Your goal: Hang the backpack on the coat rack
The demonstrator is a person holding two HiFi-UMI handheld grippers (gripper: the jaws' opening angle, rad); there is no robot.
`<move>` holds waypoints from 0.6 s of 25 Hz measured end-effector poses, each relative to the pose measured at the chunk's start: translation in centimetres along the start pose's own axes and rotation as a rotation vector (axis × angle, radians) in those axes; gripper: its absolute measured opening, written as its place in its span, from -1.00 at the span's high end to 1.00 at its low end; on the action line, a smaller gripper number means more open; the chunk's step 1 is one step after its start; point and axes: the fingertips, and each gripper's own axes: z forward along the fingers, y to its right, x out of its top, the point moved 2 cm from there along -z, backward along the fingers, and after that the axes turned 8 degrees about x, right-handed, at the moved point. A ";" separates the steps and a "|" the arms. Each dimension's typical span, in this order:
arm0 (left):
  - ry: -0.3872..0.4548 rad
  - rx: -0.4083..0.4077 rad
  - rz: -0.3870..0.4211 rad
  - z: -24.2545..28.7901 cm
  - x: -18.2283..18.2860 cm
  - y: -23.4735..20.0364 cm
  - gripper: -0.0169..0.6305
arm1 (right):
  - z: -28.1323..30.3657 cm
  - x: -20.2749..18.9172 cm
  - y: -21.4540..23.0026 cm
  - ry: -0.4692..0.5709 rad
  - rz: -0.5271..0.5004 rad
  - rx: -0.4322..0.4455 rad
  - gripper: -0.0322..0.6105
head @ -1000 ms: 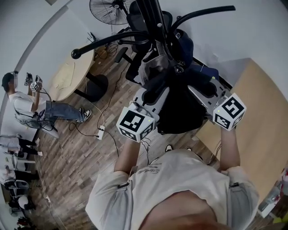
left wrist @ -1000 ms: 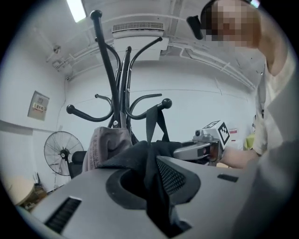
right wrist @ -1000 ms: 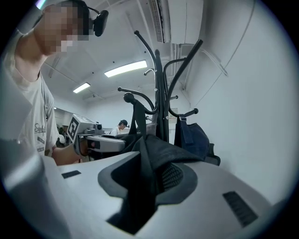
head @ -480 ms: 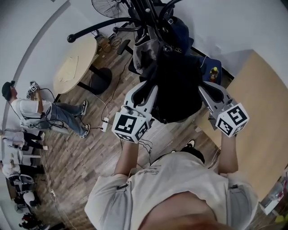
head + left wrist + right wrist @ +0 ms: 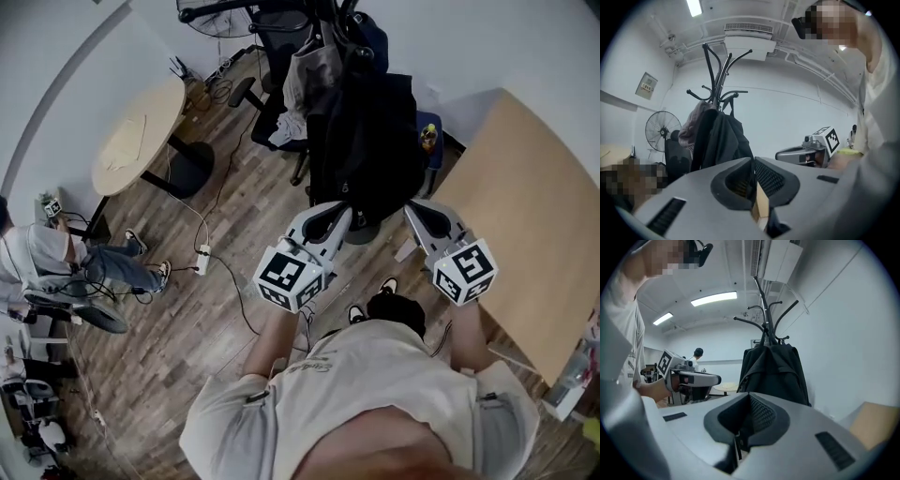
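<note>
— Jaws?
— The left gripper has its jaws together and empty. The right gripper has just closed its jaws on nothing.
— Room?
— Open floor on the left, desk edge on the right. The backpack hangs on the coat rack. A second ago both grippers were up against it.

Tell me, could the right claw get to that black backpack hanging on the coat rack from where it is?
Probably yes. The backpack hangs straight ahead of the right claw with only open air between them. Its jaws have just closed on nothing, so they would need opening first.
</note>
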 end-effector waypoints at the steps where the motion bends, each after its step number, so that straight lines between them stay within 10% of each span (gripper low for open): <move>1: -0.013 -0.018 -0.008 -0.2 -0.8 0.7 0.85 | -0.3 -0.6 -0.7 -0.011 -0.001 -0.007 0.91; 15: -0.022 -0.055 -0.024 -0.7 -1.7 3.7 0.85 | -3.5 -1.3 -2.6 0.005 -0.028 -0.055 0.91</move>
